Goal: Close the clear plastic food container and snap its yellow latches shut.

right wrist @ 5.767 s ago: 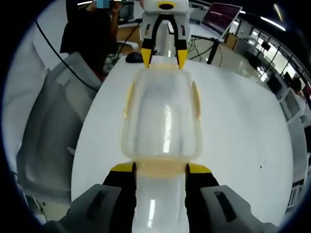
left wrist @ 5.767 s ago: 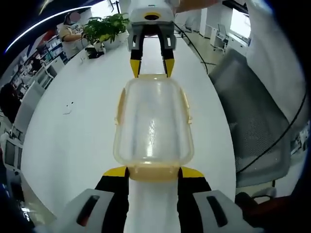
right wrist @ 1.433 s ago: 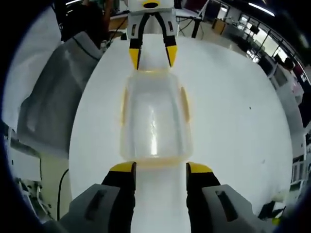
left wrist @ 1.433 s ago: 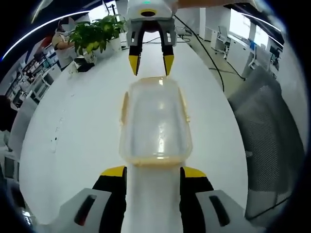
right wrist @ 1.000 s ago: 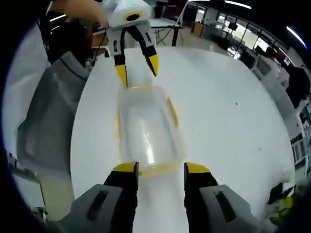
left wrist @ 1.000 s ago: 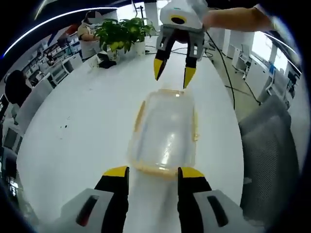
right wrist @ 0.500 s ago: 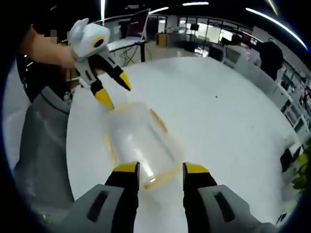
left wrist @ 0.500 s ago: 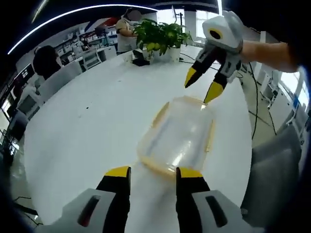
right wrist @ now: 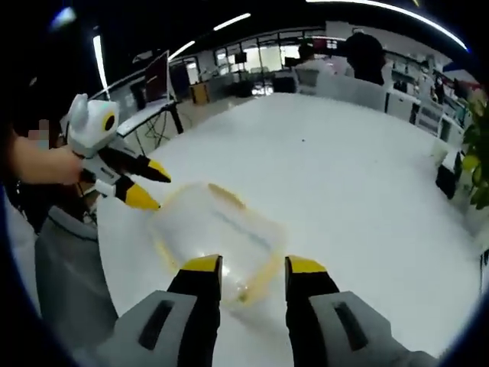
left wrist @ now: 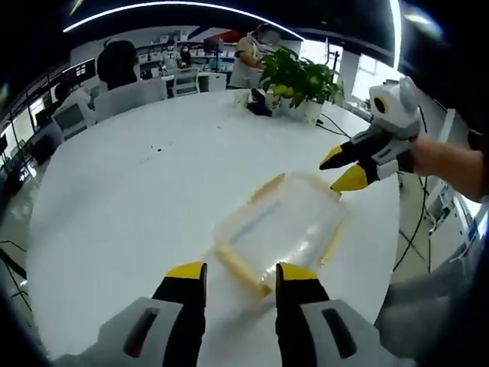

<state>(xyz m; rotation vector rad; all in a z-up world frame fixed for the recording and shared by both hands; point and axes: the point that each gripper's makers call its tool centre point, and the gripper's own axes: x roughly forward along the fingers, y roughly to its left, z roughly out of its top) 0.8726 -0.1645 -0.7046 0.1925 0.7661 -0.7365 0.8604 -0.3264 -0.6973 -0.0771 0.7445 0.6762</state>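
Clear container [left wrist: 281, 233] lies lid-down-shut on white tabletop [left wrist: 137, 191], left hand-held gripper [left wrist: 239, 272] and right hand-held gripper [right wrist: 245, 264] both released, flanking its opposite ends, probably lining up latch presses.

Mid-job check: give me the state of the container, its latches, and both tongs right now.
Clear container: lid on, flat on the white table.
Yellow latches: lying along the edges; whether they are snapped cannot be told.
Left tongs: open, empty, straddling one short end.
Right tongs: open, empty, at the opposite short end.
Potted plant: upright at the far edge.
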